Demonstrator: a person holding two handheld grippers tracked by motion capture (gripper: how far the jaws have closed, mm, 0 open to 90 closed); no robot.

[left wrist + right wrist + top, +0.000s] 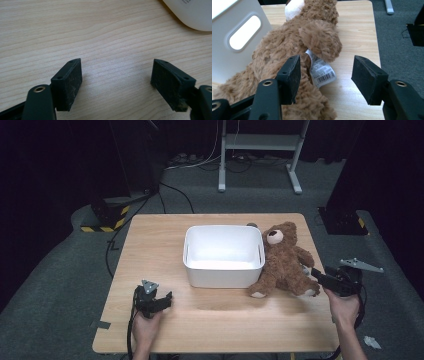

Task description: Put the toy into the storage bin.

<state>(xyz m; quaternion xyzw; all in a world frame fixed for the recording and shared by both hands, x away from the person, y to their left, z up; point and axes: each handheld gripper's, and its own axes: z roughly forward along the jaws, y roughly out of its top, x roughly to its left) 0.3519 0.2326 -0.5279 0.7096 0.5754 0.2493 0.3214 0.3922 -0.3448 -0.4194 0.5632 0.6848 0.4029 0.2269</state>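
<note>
Right gripper [325, 80] gapes beside teddy bear [287, 55], touching bin [234, 37].

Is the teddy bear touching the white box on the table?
Touching. In the right gripper view the teddy bear leans against the side of the white box with no gap; the high view agrees.

Open wooden table [220, 315] lies between my left gripper [167, 299] and my right gripper [316, 274]; passage there is unobstructed. The white bin [223, 256] blocks the table's middle. The teddy bear [284, 261] leans against the bin's right wall, closing that side. Its leg and tag [322, 71] lie between my right jaws, which stand apart. Bare board lies left of the bin.
</note>
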